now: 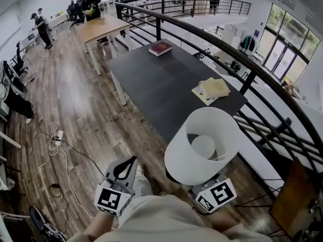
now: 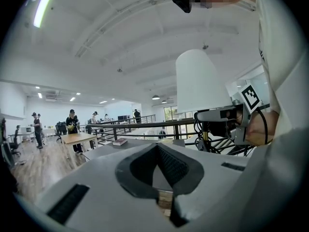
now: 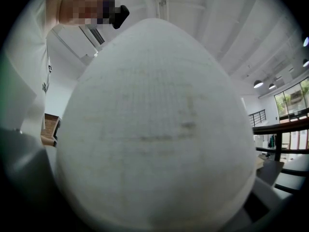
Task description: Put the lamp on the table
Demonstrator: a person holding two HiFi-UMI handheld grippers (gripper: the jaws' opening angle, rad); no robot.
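**A:** Where's the lamp relative to your gripper?

**B:** My right gripper [image 2: 208, 115] is grasping the lamp [image 1: 181, 158] just under its white shade, and the lamp is upright and raised off the bench. That gripper's own camera is nearly filled by the shade, so I'm reading the grip from the left gripper view.

**A:** And the other one?

**B:** My left gripper [image 1: 130, 164] is clenched on nothing. It sits low by my body, apart from the lamp.

**A:** How much room is there?

**B:** The dark bench [image 1: 161, 89] lies ahead. In the head view the shade covers its near corner. There's open surface through the middle, and the black railing [image 1: 237, 54] runs close along its right edge.

**A:** Anything in the way?

**B:** There's a red book [image 1: 160, 47] at the far end. A stack of yellowish books [image 1: 214, 87] lies by the right edge, just past the shade. A wooden bench [image 1: 103, 28] and some people stand well beyond. Cables [image 1: 54, 144] lie on the floor to the left.
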